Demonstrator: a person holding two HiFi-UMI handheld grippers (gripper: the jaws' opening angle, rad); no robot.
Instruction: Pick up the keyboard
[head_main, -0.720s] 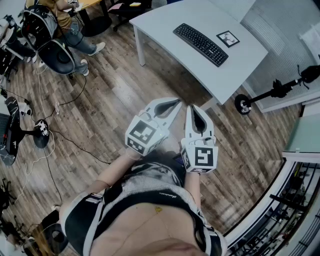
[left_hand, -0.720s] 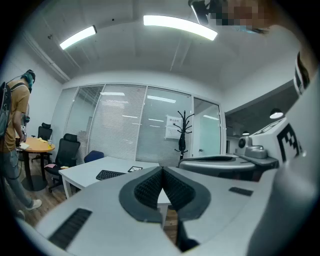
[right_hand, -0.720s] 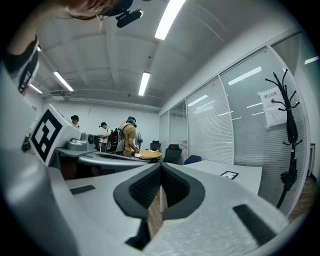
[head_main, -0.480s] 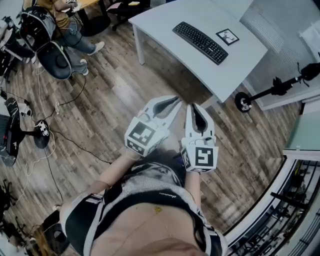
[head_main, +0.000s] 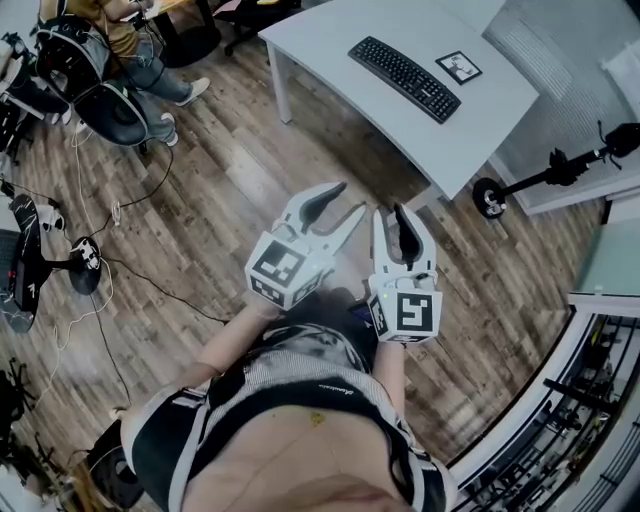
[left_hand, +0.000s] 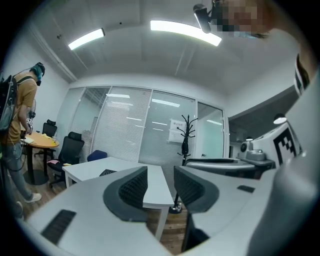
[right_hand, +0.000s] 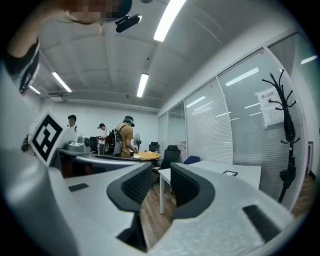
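A black keyboard (head_main: 405, 78) lies on a white table (head_main: 330, 35) at the top of the head view, well ahead of both grippers. My left gripper (head_main: 348, 198) and right gripper (head_main: 393, 212) are held side by side close to my body, over the wooden floor. Each has its jaws a little apart with nothing between them. In the left gripper view the left gripper (left_hand: 160, 185) points level at the table (left_hand: 85, 169), where the keyboard (left_hand: 107, 172) shows as a small dark strip. In the right gripper view the right gripper (right_hand: 161, 187) points toward the table's end (right_hand: 240, 172).
A square marker card (head_main: 458, 67) lies on the table beside the keyboard. Office chairs and a seated person (head_main: 110, 70) are at the far left, with cables (head_main: 110, 280) on the floor. A black wheeled device (head_main: 545, 180) stands right of the table. A coat rack (left_hand: 186, 135) stands behind it.
The left gripper's jaws have spread a little apart at the tips. Both grippers stay close to my body, and the table has shifted slightly up in view.
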